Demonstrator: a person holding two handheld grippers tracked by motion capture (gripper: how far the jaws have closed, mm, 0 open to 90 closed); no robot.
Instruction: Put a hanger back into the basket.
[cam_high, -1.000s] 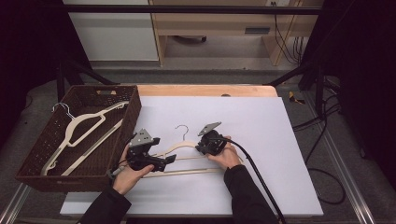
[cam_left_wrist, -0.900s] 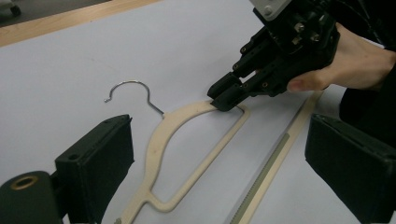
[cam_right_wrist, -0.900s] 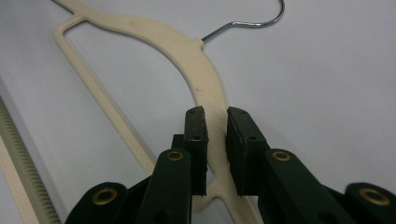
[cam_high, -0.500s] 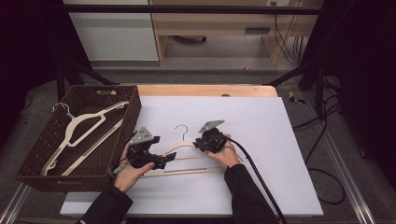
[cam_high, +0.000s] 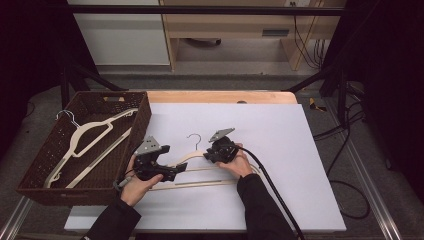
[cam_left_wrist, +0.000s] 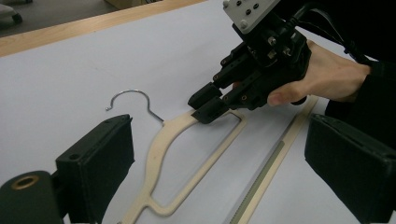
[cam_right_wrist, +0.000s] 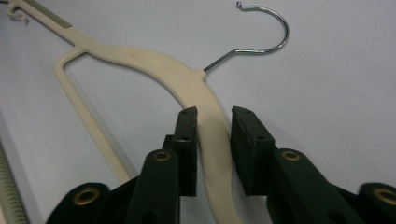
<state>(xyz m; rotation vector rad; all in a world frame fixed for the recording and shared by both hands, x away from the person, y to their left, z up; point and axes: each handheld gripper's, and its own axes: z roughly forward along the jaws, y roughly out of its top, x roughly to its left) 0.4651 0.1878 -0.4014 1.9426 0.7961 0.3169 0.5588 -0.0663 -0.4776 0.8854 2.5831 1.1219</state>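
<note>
A cream plastic hanger (cam_high: 210, 183) with a metal hook lies flat on the white table sheet. My right gripper (cam_high: 207, 156) straddles its shoulder just below the hook. In the right gripper view the hanger (cam_right_wrist: 140, 58) runs between the jaws of this gripper (cam_right_wrist: 214, 116). The jaws have just been opening and a thin gap shows at one pad. My left gripper (cam_high: 175, 170) stands at the hanger's left end, jaws wide open. The left gripper view has the hanger (cam_left_wrist: 159, 154) lying ahead of the left gripper (cam_left_wrist: 219, 158), and the right gripper (cam_left_wrist: 208, 105) on its shoulder.
A dark wicker basket (cam_high: 142, 117) stands at the table's left and holds two more cream hangers (cam_high: 85, 135). The white sheet (cam_high: 300, 165) stretches bare to the right. A wooden table edge (cam_high: 220, 96) runs along the back.
Both hands and the hanger stay about where they were; the right gripper has shifted only slightly on the hanger's shoulder.
</note>
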